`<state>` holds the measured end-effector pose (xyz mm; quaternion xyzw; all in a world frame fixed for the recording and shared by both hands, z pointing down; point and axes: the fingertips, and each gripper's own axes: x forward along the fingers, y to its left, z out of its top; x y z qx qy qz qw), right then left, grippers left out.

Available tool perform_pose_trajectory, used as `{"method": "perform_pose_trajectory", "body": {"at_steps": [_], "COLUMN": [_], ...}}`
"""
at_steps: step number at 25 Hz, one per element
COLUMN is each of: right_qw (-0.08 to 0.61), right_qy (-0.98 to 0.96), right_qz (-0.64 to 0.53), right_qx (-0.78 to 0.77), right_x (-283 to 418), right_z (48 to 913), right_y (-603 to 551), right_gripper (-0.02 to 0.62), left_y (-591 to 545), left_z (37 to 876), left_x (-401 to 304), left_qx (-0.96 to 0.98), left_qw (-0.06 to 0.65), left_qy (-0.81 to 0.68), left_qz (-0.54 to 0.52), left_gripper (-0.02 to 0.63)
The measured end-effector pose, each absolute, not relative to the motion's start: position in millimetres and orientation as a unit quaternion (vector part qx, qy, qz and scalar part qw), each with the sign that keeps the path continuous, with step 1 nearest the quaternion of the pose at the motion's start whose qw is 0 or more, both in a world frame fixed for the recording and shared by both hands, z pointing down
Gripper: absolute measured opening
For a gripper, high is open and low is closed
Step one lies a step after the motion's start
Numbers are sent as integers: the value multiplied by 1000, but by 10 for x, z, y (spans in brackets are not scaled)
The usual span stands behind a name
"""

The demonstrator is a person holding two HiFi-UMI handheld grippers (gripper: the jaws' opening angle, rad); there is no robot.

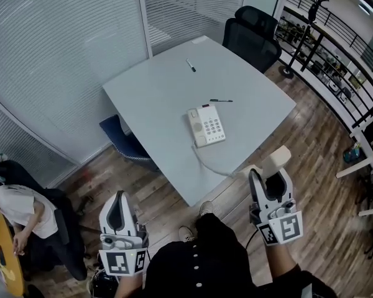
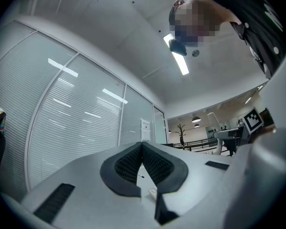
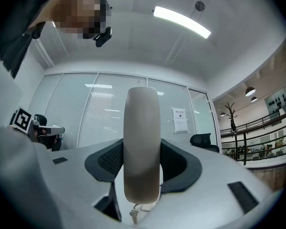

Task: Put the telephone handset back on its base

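Note:
The cream telephone base [image 1: 206, 126] with its keypad lies near the front of the grey table [image 1: 168, 95]. A coiled cord [image 1: 212, 166] runs from it over the table edge to the cream handset [image 1: 277, 161]. My right gripper [image 1: 270, 179] is shut on that handset, off the table's front right edge, pointing toward the table. In the right gripper view the handset [image 3: 142, 128] stands upright between the dark pads [image 3: 109, 159] of my right gripper [image 3: 142, 149]. My left gripper [image 1: 119, 198] hangs low at the left, away from the table, with nothing in it. Its tips [image 2: 142, 144] meet.
Two pens [image 1: 191, 65] [image 1: 221, 100] lie on the table behind the base. A black office chair [image 1: 252, 36] stands at the far corner, a blue chair [image 1: 127, 141] at the left side. A seated person [image 1: 25, 213] is at the lower left. Glass partitions [image 1: 62, 54] are behind.

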<state>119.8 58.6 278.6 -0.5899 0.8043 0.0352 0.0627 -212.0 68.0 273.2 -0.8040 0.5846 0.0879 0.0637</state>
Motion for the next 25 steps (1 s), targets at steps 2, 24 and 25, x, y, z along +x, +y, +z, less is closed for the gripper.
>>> {"method": "perform_pose_trajectory", "body": {"at_steps": [2,24,25], "right_qw": [59,56,57], "right_qy": [804,816,817], "right_qz": [32,20,20], "right_qx": [-591,-575,-574], "right_x": [1223,1491,1500], "right_z": [2824,2904,2907], "right_y": [536,-547,-607], "right_gripper": [233,233,233], "left_y": [635,-320,-372], "left_z": [2772,2770,2765], "left_x": [-2078,-1770,-1758], "left_qx": [-806,-798,-797], "left_qw": [60,61,62], "left_qy": [583,594,595], "left_qz": [86,80,80], "left_gripper": [14,14,14]}}
